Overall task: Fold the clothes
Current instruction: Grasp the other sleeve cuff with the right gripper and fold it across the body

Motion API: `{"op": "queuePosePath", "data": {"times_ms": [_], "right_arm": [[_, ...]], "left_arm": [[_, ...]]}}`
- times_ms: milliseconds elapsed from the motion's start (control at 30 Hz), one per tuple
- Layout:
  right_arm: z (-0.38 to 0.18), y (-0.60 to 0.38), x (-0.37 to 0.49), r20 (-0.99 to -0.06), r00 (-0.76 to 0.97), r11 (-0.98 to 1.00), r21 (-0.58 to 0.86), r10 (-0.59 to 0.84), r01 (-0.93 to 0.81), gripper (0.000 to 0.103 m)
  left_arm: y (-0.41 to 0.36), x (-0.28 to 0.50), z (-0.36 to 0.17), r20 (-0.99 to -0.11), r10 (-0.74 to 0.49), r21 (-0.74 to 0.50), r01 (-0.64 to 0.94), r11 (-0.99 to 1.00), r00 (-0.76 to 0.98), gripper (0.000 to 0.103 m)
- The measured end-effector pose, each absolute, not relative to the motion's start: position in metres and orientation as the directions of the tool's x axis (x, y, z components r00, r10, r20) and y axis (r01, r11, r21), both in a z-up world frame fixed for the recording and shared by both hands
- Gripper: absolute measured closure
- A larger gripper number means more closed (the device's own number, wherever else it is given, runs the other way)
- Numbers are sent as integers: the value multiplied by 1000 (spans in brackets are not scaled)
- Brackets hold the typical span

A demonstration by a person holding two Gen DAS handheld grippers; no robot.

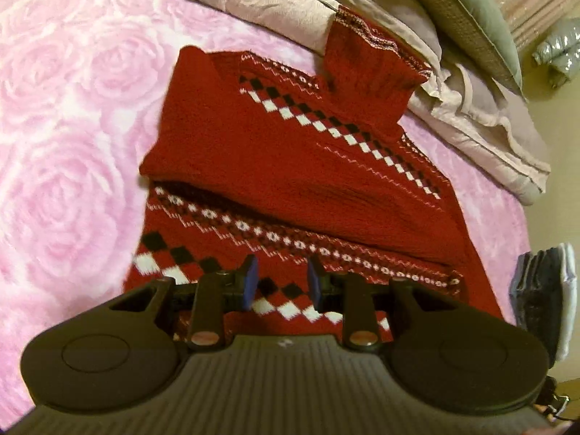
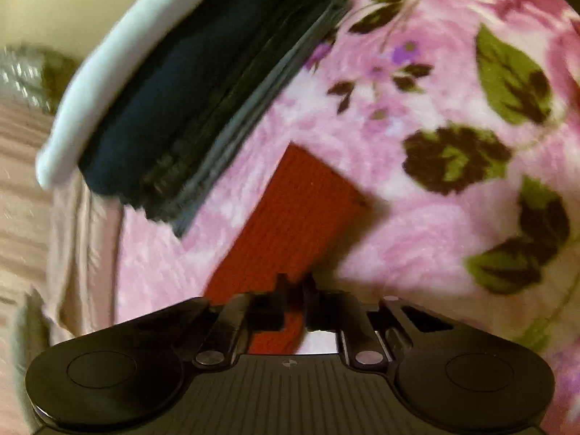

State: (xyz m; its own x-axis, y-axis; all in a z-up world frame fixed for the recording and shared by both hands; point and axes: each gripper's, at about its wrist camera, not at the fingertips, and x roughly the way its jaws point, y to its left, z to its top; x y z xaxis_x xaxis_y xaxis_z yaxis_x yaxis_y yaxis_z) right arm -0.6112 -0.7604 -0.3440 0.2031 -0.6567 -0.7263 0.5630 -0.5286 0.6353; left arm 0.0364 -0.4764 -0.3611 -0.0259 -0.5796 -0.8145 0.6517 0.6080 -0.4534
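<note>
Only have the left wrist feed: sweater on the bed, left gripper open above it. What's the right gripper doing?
Observer: Right gripper is shut on a red knit strip of the sweater; the strip lies across the pink blanket.
Operator: Anything near that strip?
Observer: The folded stack, white, navy and grey layers, sits up-left of the strip in the right wrist view, with blanket showing between them.

The left tongs (image 1: 282, 282) stand parted with nothing between them, while the blurred right tongs (image 2: 294, 302) look nearly closed.
</note>
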Motion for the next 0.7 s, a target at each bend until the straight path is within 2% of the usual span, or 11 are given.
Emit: {"op": "queuePosePath", "data": {"times_ms": [133, 233, 367, 533, 633, 700], "right_arm": [[-333, -772, -593, -760, 171, -527, 576, -627, 625, 92], [-313, -784, -567, -781, 111, -480, 481, -614, 733, 96], [-272, -794, -497, -720, 118, -246, 380, -683, 892, 96], [-217, -768, -366, -572, 356, 180, 341, -739, 923, 96], [-186, -730, -281, -460, 584, 458, 364, -669, 811, 96], [-171, -695, -225, -384, 737, 644, 361, -557, 675, 96]], "left_arm": [[-465, 38, -363, -814, -580, -467, 629, 621, -31, 80], [-453, 45, -362, -811, -585, -477, 608, 634, -26, 80], [-435, 58, -362, -804, -594, -497, 574, 651, -22, 80], [-412, 71, -359, -796, -605, -513, 533, 673, -4, 80], [-398, 77, -360, -789, -615, -531, 499, 686, 6, 80], [-391, 81, -362, -787, -617, -537, 479, 694, 12, 80]]}}
